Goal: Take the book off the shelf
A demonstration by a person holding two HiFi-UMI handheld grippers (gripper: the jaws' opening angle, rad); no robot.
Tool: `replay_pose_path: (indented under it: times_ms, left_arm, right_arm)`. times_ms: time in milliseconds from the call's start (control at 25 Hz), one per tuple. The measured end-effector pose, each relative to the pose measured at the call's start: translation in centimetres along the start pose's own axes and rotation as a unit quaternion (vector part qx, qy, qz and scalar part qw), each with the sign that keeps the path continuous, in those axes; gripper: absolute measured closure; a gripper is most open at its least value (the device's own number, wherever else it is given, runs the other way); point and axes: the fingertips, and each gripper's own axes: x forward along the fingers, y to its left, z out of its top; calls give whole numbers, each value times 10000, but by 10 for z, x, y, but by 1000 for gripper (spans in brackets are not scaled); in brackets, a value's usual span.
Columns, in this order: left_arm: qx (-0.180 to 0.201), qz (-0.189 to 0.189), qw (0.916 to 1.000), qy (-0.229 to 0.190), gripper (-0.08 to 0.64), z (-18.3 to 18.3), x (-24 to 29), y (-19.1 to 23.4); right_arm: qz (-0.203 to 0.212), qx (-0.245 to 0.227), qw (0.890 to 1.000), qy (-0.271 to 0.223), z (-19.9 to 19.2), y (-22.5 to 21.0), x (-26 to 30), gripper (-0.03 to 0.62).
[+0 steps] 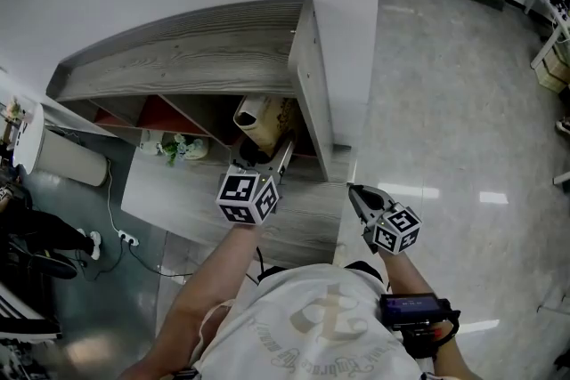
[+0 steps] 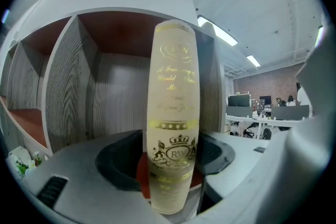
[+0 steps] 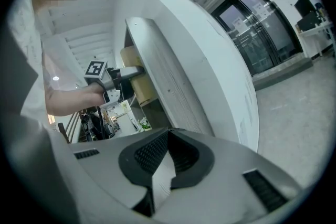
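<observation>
While left tongs grip the book, closed right tongs hang beside the grey wooden shelf.

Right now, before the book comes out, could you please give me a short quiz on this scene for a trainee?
1. True or false: the right gripper holds the book.
2. The print on the book's spine is: A gold, B black, C blue.
3. Fill in: the book is at the shelf's ____ compartment.
Key: 1 false, the left gripper's jaws are shut on it; 2 A; 3 rightmost.
</observation>
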Motion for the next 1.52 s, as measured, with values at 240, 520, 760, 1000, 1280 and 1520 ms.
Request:
replay_pose_path:
  times_ms: [240,520,760,1000,1280,1520]
  left_arm:
    - [-33,15,10000,-3,258,-1,3,0]
    - [72,77,9999,-25,330,-1,4,0]
    - [175,101,9998,34,337,-2,4,-1]
    - [157,117,9998,61,345,-1,4,-1]
    - [-2,142,9999,-75,348,3,-4,3]
    - [-152,154,9996,-174,348,3,-15,8]
  right_arm:
    - [-5,35,10000,13,-2,-1,-1,588]
    - [-15,67,10000,27,-4,-3,-1,588]
    - [-22,94,10000,18,-5,-4,0,588]
    - [-21,108,9999,8,-4,-3,0,588]
    - [-30,91,10000,2,-4,-3,-2,588]
    - [21,62,10000,45,-6,2,1,588]
